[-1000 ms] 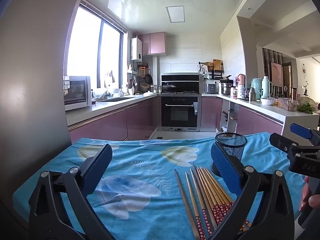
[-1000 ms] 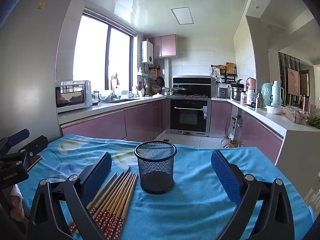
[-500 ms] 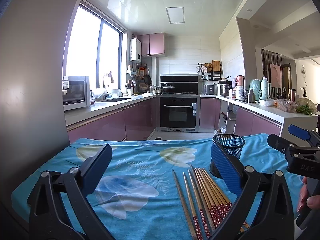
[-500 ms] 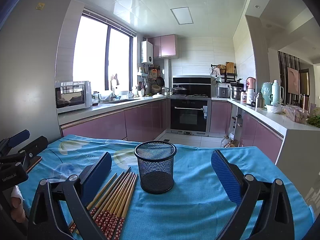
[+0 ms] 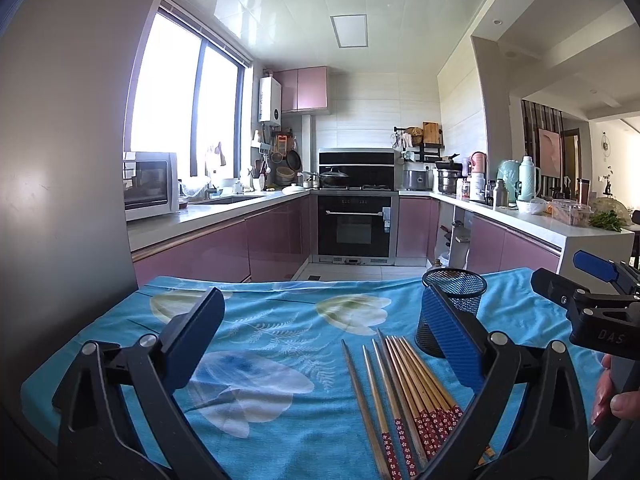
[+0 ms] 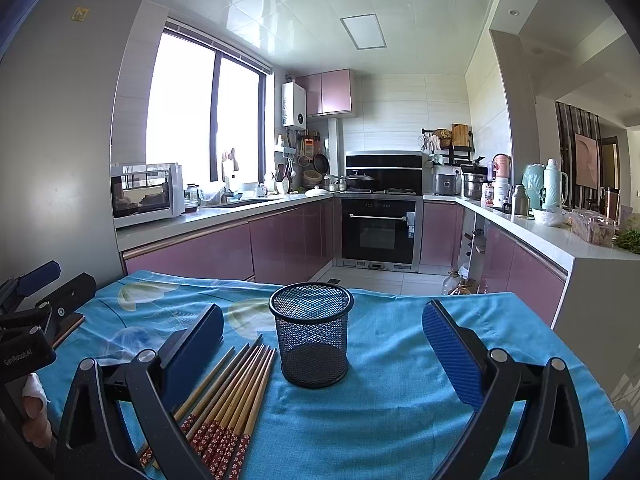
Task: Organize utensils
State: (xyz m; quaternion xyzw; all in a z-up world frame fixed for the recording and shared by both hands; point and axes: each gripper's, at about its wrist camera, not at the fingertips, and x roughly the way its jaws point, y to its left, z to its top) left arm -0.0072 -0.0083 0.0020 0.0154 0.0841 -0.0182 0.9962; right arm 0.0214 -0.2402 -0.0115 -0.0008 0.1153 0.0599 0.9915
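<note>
Several wooden chopsticks (image 5: 404, 392) with red patterned ends lie side by side on the blue floral tablecloth (image 5: 272, 332). A black mesh cup (image 6: 311, 334) stands upright and empty just right of them; it also shows in the left wrist view (image 5: 456, 300). My left gripper (image 5: 320, 340) is open and empty above the cloth, with the chopsticks near its right finger. My right gripper (image 6: 320, 344) is open and empty, with the cup between its fingers and the chopsticks (image 6: 228, 392) by its left finger.
The table's far edge drops to a kitchen floor with purple cabinets (image 6: 288, 240) and an oven (image 6: 378, 230) beyond. A grey fridge wall (image 5: 60, 160) stands at the left. The other gripper shows at each view's side, the right one (image 5: 592, 308) and the left one (image 6: 32, 320).
In the left wrist view the table, chopsticks and cup have slid slightly down and left. The right wrist view is almost unchanged. Both grippers stay open.
</note>
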